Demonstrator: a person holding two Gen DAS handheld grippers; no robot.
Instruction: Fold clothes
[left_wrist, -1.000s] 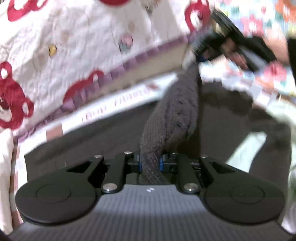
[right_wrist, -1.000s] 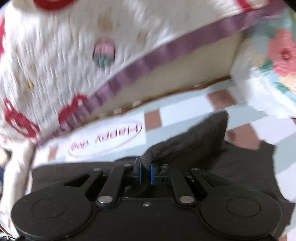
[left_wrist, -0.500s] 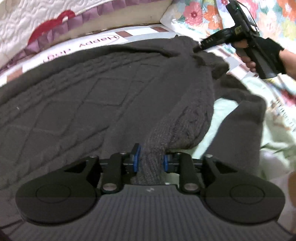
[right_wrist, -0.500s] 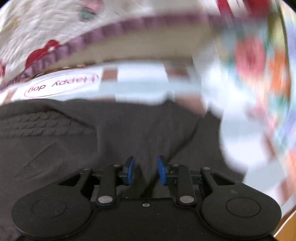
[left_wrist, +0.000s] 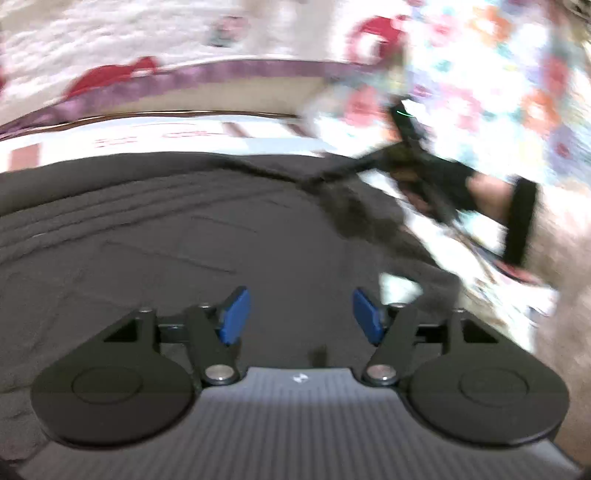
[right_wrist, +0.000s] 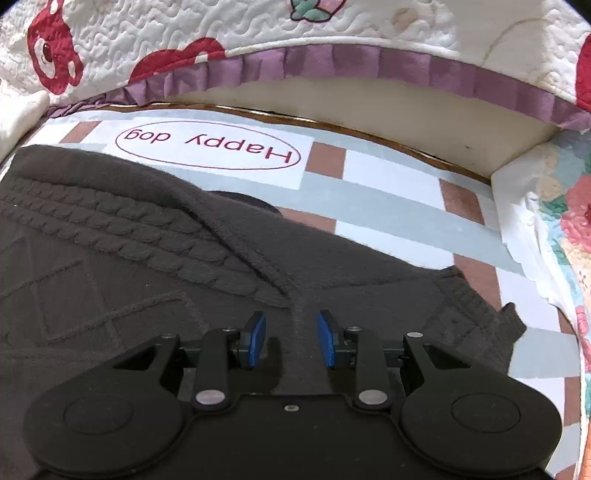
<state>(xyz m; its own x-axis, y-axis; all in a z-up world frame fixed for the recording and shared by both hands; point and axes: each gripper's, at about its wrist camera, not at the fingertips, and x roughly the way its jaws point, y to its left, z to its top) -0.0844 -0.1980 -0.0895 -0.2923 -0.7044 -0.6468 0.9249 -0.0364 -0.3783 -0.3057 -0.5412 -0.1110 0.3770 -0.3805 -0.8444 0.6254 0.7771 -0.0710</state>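
The dark cable-knit sweater (left_wrist: 221, 236) is spread flat across the checked sheet (right_wrist: 388, 206), and over it the left gripper (left_wrist: 301, 314) is held with blue pads wide apart, nothing between them. Further right, the right gripper (right_wrist: 291, 339) is parked with jaws parted astride a raised fold of knit, unclamped; a gloved hand (left_wrist: 447, 184) is seen on its handle.

Both cameras sit low, close over a dark sweater (right_wrist: 155, 258) on the bed, facing the quilted headboard (right_wrist: 258, 33). The left view, blurred, also catches the right tool (left_wrist: 317, 179). The 2 views share sweater and headboard.
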